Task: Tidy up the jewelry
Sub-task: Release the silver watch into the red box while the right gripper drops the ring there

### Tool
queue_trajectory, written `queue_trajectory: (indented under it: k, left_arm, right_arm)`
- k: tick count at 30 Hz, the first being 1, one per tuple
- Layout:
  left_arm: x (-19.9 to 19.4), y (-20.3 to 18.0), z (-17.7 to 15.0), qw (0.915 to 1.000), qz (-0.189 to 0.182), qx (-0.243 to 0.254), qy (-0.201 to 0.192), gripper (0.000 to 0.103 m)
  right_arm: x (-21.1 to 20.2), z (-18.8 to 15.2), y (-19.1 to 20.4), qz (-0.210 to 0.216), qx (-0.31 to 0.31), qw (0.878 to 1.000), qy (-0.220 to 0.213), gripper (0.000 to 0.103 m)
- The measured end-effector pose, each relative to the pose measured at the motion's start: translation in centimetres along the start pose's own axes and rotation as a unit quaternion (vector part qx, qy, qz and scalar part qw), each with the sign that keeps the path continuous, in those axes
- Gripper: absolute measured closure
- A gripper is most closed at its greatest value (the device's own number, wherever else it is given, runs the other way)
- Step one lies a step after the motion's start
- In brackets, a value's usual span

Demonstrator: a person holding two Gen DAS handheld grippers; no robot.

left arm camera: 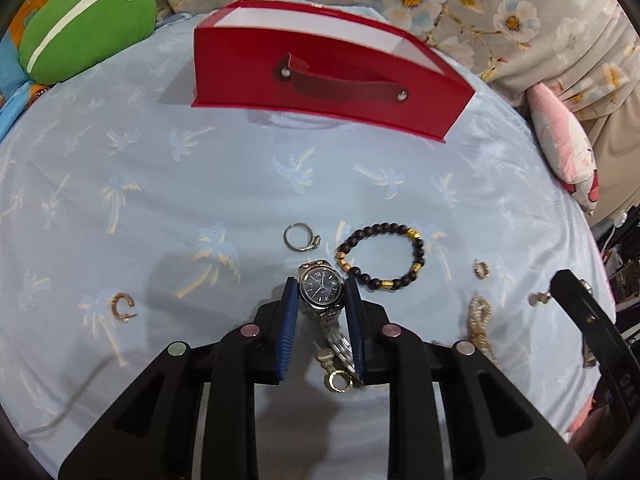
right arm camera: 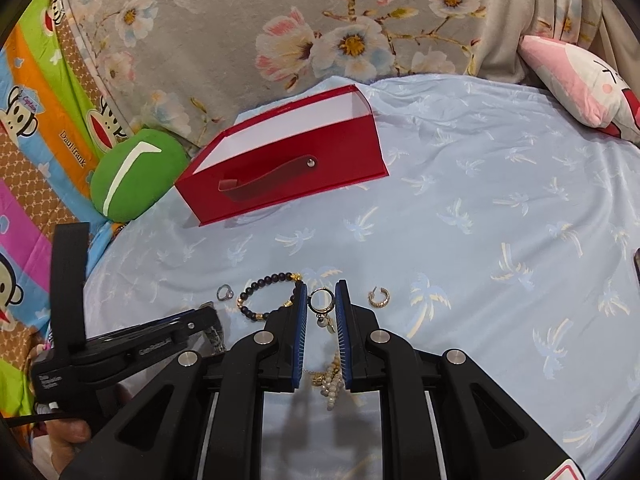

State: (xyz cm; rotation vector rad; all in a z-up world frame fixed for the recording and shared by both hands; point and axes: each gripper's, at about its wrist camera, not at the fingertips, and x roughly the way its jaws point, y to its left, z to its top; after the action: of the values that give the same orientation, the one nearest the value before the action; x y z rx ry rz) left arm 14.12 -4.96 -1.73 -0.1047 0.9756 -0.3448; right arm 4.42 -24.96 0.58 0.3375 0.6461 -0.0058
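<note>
left claw (left arm camera: 322, 292): clamped on wristwatch (left arm camera: 321, 287) just above bed (left arm camera: 160, 200) | right claw (right arm camera: 321, 300): clamped on hoop earring (right arm camera: 320, 300) | risk: dangling watch band snags beaded bracelet (left arm camera: 380, 254); red box (left arm camera: 320, 80) well apart

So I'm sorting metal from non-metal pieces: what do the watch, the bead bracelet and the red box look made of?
Watch: polished silver-tone metal, probably steel; shiny linked band.
Bead bracelet: dark matte beads, perhaps wood or stone, with bright gold-coloured metal-looking spacers.
Red box: seemingly stiff card with a matte red covering and white lining.
</note>
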Motion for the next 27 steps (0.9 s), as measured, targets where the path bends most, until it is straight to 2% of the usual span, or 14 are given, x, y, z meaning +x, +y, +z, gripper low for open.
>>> queue_trajectory:
  k: [6, 13, 19, 23, 27]
  left_arm:
    - [-4.7, 0.8, 1.5, 0.9991, -0.019, -0.007, -0.037, 0.081]
    - [-9.9, 2.0, 4.8, 0.9948, -0.001, 0.0, -0.102, 0.081]
    - [-12.3, 2.0, 9.9, 0.9864, 0.034, 0.021, -0.159, 0.081]
    - [-12.1, 1.5, 14.3, 0.9807, 0.052, 0.038, -0.185, 0.081]
    - [-10.8, 0.9, 19.0, 0.9739, 0.065, 0.05, -0.211, 0.08]
  right_arm:
    - [-1.5, 1.4, 0.9, 0.001, -0.016, 1.0, -0.021, 0.09]
    - [-3.0, 5.0, 2.6, 0.014, -0.042, 0.998, -0.052, 0.09]
    - [-2.2, 11.0, 3.7, 0.031, -0.06, 0.994, -0.082, 0.09]
    - [0.2, 16.2, 4.4, 0.047, -0.069, 0.992, -0.09, 0.09]
    - [4.6, 21.0, 4.4, 0.064, -0.067, 0.992, -0.08, 0.09]
